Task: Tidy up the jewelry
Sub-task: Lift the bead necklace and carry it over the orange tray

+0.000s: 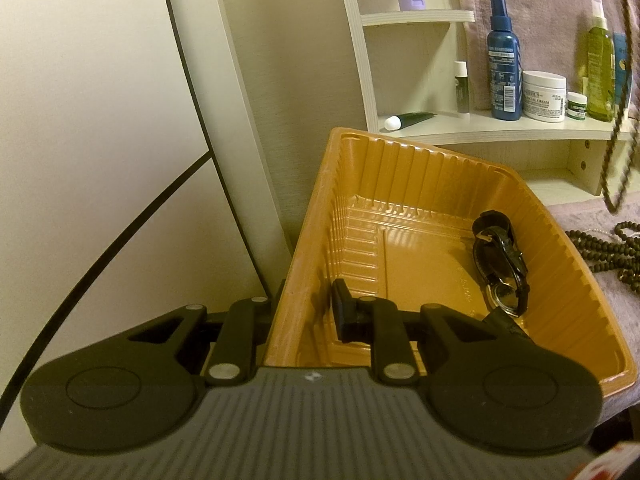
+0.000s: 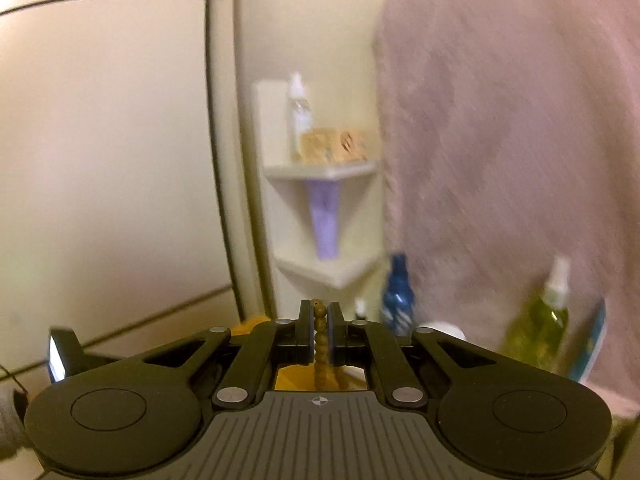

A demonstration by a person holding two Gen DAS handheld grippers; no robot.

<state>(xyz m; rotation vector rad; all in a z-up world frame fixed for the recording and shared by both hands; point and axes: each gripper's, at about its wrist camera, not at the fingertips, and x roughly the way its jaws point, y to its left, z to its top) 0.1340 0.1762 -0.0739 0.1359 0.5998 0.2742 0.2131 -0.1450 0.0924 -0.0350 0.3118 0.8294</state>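
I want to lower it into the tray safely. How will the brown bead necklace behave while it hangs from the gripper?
The brown bead necklace, pinched in the right gripper, is probably floppy: its strands droop below the fingers. It may swing, since a long loop hangs free. The round beads probably slip easily, so it could slide out and pool in the ribbed orange plastic tray.

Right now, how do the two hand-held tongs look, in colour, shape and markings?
Both look alike. The left tongs and the right tongs have matte black linkage arms with silver rivets, two round black discs at the base, and a grey ribbed body bearing a small white crosshair mark. The right tongs' pads show blue edges. No cables or sleeves show.
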